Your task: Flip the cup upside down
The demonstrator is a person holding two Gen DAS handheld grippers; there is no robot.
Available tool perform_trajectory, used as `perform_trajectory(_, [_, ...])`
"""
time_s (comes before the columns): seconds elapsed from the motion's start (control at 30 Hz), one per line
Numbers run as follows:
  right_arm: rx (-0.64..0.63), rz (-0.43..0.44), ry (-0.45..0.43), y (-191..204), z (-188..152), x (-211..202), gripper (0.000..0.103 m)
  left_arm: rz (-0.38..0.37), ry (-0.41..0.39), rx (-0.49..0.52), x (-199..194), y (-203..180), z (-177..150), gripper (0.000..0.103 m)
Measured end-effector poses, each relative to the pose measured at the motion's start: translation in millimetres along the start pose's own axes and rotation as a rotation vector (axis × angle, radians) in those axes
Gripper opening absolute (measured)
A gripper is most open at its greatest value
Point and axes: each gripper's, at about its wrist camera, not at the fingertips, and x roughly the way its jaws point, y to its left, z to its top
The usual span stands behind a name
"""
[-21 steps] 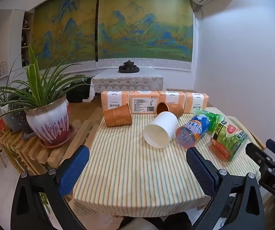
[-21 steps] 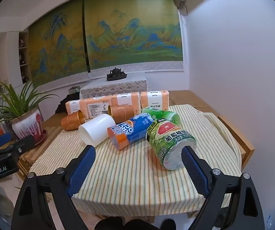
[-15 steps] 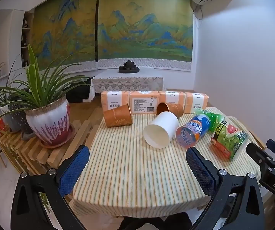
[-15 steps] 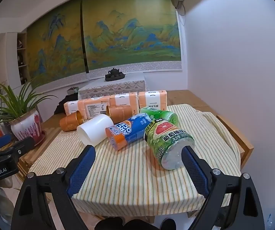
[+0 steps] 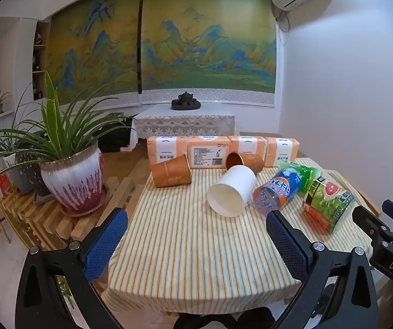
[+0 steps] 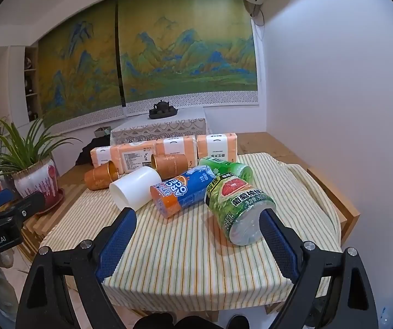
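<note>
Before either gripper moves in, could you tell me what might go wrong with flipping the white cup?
The white cup lies on its side, touching or nearly touching the blue bottle; closing on it may nudge that bottle, which could roll. The thin cup wall might crush or slip from the pads. Both the left gripper and right gripper are open and well short of it, so the approach crosses loose tablecloth that could snag.

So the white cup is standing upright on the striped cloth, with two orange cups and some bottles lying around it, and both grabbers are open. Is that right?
Not quite: the white cup is not upright. It lies on its side on the striped cloth, open mouth toward the camera, as the left wrist view shows. The rest holds: two orange cups and the bottles lie around it, and the left gripper and right gripper are open.
</note>
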Motion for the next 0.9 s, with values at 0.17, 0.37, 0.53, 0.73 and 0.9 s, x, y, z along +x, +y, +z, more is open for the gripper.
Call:
perform_trajectory(0.17, [-0.003,-0.002,-0.001,1.3,-0.7,-1.2,0.089,0.001,0.0,0.002,0.3,-1.0,0.4,0.102])
perform_trajectory(0.37, [-0.003,-0.002,0.0,1.4,-0.3,-1.1,0.089,-0.003,0.005,0.007,1.7,-2.4,0.4,0.102])
perform_trajectory(0.53, [-0.003,-0.002,-0.001,1.0,-0.9,-2.0,0.091,-0.005,0.004,0.006,1.8,-2.9,-0.3,0.102])
perform_trajectory(0.73, [-0.003,-0.003,-0.002,0.7,-0.8,-0.9,0.092,-0.005,0.006,0.009,2.0,-3.5,-0.3,0.102])
perform_trajectory(0.9, [0.0,-0.003,0.0,-1.5,-1.5,0.3,0.092,-0.005,0.007,0.012,2.2,-3.9,-0.4,0.102])
